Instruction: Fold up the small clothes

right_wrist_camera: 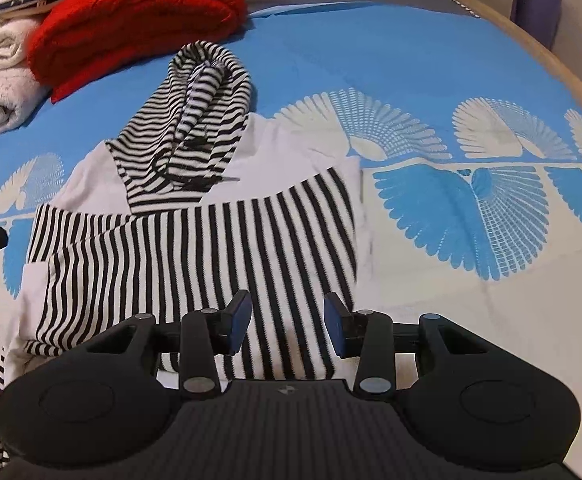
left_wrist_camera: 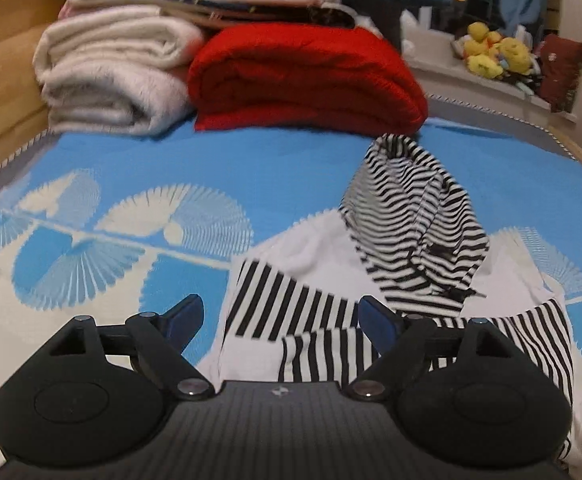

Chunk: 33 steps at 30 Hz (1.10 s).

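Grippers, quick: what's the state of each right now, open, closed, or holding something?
Left gripper: open wide, nothing held, above the striped hoodie.
Right gripper: partly open, nothing between its jaws, over the hoodie's striped body.

— What do the two hand-held tools look like?

— The left matte black two-finger gripper (left_wrist_camera: 281, 314) has a ribbed housing with a small pale emblem, two rounded black lobes, and linkage arms pinned with silver round-headed screws.

— And the fingers?

— Short, dark blue pads (left_wrist_camera: 377, 314) on black carriers. The right matte black two-finger gripper (right_wrist_camera: 287, 318) is built the same way, with the same ribbing, silver pivots and blue pads (right_wrist_camera: 241, 318).
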Each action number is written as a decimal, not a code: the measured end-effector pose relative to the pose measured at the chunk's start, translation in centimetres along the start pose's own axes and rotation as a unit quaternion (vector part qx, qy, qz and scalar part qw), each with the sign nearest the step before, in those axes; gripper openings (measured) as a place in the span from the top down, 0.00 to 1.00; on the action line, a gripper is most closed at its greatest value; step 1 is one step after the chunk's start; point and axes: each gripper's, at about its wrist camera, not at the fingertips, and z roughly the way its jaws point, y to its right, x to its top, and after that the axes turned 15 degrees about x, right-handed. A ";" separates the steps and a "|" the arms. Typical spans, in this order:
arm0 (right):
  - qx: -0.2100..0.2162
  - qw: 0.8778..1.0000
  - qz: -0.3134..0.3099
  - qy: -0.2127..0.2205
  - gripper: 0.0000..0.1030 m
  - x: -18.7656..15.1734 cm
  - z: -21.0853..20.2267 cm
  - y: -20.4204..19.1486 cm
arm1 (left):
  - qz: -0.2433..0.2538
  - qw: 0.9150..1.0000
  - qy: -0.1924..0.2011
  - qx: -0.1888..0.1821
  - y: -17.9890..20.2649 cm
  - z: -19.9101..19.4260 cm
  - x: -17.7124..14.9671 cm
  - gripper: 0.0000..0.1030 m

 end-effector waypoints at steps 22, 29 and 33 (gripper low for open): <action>-0.083 0.993 -0.074 -0.029 0.60 0.1 1.1 4.4 | 0.085 0.995 0.019 -0.044 16.2 21.8 13.4 0.89; -0.136 0.980 -0.133 -0.062 0.60 -0.9 2.7 5.6 | 0.058 0.998 -0.002 -0.026 21.0 30.6 15.4 0.67; -0.130 0.981 -0.132 -0.066 0.60 -1.0 3.1 5.6 | 0.033 0.997 -0.044 -0.048 21.9 33.8 16.0 0.53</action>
